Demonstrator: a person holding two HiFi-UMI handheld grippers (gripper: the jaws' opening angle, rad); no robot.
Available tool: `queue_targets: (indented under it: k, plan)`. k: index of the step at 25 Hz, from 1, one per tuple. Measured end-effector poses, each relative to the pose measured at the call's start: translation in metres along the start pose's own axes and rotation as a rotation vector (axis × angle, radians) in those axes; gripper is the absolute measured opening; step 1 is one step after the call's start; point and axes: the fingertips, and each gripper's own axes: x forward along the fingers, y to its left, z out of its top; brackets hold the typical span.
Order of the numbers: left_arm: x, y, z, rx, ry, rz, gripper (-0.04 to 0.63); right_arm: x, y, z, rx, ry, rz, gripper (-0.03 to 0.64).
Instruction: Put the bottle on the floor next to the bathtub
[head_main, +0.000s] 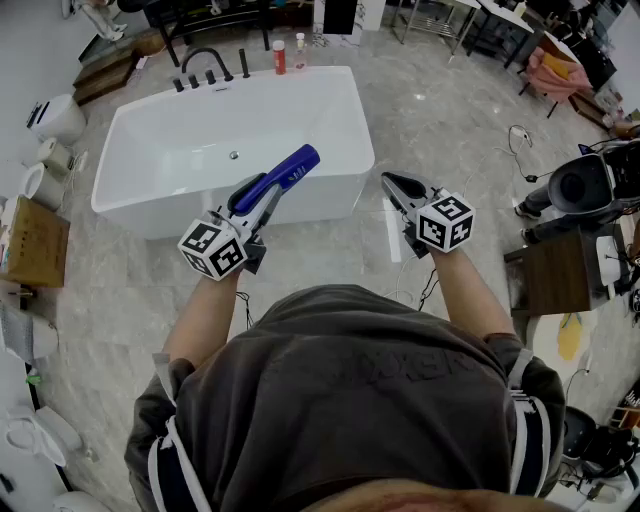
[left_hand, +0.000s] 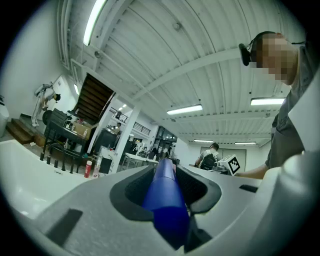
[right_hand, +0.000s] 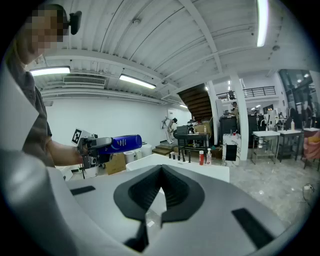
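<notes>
head view: the left gripper (head_main: 268, 195) clamps one end of the glossy dark-blue plastic bottle (head_main: 292, 168). it is held slanted in the air over the near wall of the white freestanding bathtub (head_main: 355, 110), well above the grey marble floor (head_main: 450, 110). the right gripper (head_main: 392, 183) hangs beside it, jaws together and empty. let go here, the bottle could drop into the tub or clatter down and roll.

left gripper view: the bottle lies along the pads. its round, slick body may slide out if tipped nose-down.

right gripper view: nothing sits between the closed jaws. the bottle sticks out far past the left gripper, so it may topple when stood.
</notes>
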Motion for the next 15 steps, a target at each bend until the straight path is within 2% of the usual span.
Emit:
queue_targets:
  k: [15]
  plan:
    - [0.006,-0.005,-0.001,-0.004,0.005,-0.002,0.137,-0.004,-0.011,-0.005,0.041,0.002,-0.008,-0.008]
